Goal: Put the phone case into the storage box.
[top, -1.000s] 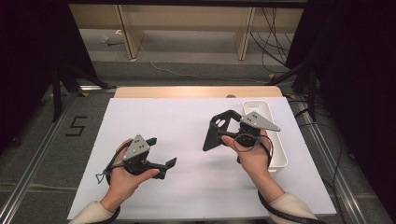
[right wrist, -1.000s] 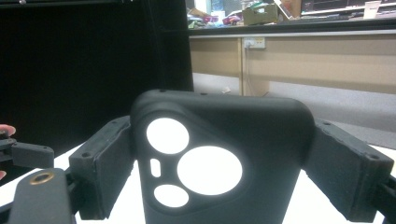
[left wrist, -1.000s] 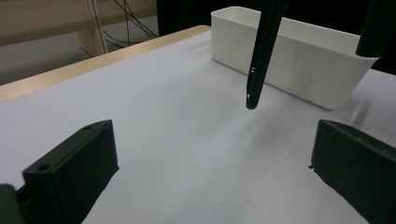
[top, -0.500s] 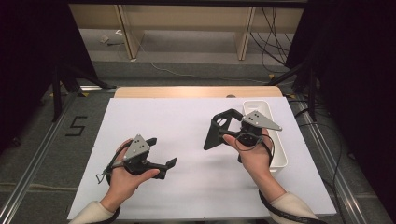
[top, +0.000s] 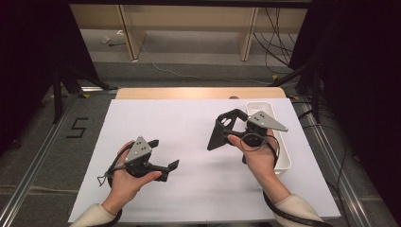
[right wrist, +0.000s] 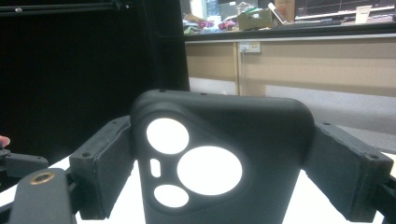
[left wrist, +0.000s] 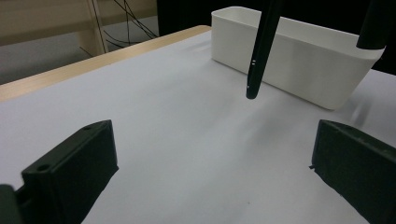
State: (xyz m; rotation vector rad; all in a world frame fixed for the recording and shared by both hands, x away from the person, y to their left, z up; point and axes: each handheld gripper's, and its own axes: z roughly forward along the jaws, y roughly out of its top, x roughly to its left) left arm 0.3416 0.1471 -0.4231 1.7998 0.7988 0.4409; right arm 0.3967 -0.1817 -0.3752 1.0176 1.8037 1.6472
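A black phone case [top: 221, 131] with round camera cutouts hangs above the white table, upright and tilted. My right gripper [top: 236, 128] is shut on it. In the right gripper view the case [right wrist: 219, 140] sits between the two jaws, each pressing one of its side edges. My left gripper [top: 164, 153] rests low over the table's front left, open, with nothing between its jaws. In the left gripper view its own jaws [left wrist: 215, 177] stand wide apart over bare white sheet, and the case [left wrist: 259, 51] hangs edge-on ahead.
A white rectangular bin [top: 282, 163] stands at the table's right side, just behind the right hand, and shows as a long white box [left wrist: 299, 60] in the left gripper view. A white sheet [top: 179, 118] covers the table; a wooden edge [top: 198, 93] runs along the far side.
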